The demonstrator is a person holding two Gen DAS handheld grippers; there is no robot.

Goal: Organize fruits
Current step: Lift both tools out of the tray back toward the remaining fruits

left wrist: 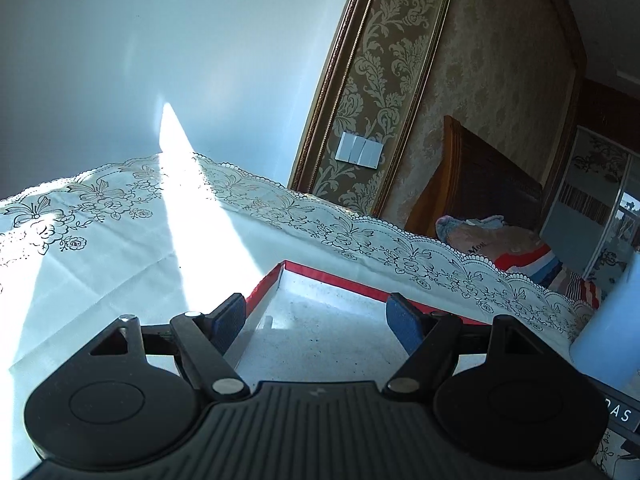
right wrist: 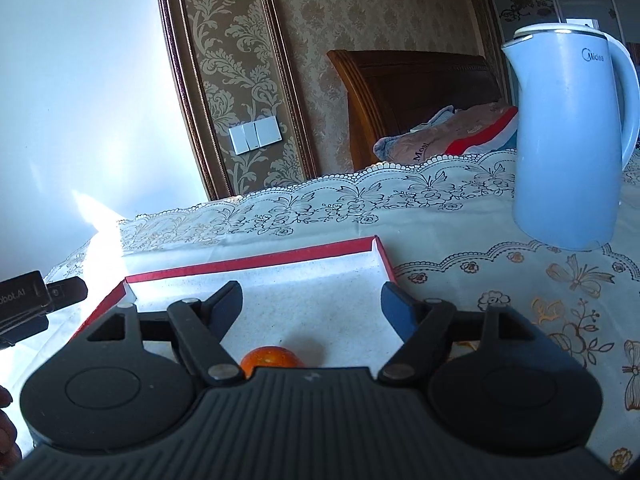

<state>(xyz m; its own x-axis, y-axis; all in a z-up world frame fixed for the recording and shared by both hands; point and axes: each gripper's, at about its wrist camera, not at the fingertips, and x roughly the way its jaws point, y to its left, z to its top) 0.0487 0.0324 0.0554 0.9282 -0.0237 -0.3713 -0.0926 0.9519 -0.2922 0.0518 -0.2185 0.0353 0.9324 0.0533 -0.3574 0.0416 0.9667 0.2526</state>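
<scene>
The right hand-held gripper [right wrist: 312, 304] hangs with its jaws spread wide and nothing between them, poised over a shallow red-rimmed box [right wrist: 256, 261] with a pale speckled floor. Just below and behind its fingers, an orange fruit [right wrist: 269, 357] lies on the box floor near the closer edge, partly hidden by the gripper body. The left hand-held gripper [left wrist: 316, 316] is likewise wide apart and holds nothing, its blue-padded fingers [left wrist: 404, 322] over the far left corner of the same box [left wrist: 340, 277]; in the right wrist view its dark body [right wrist: 36, 304] shows at the left edge, beside the box's left wall. The box rests on a counter covered by a white lace-edged cloth [right wrist: 460, 216] printed with flowers and butterflies. A pale blue electric kettle [right wrist: 568, 140] stands upright on the cloth, to the right of the box and apart from it. A strip of bright sunlight [left wrist: 188, 216] crosses the cloth.
</scene>
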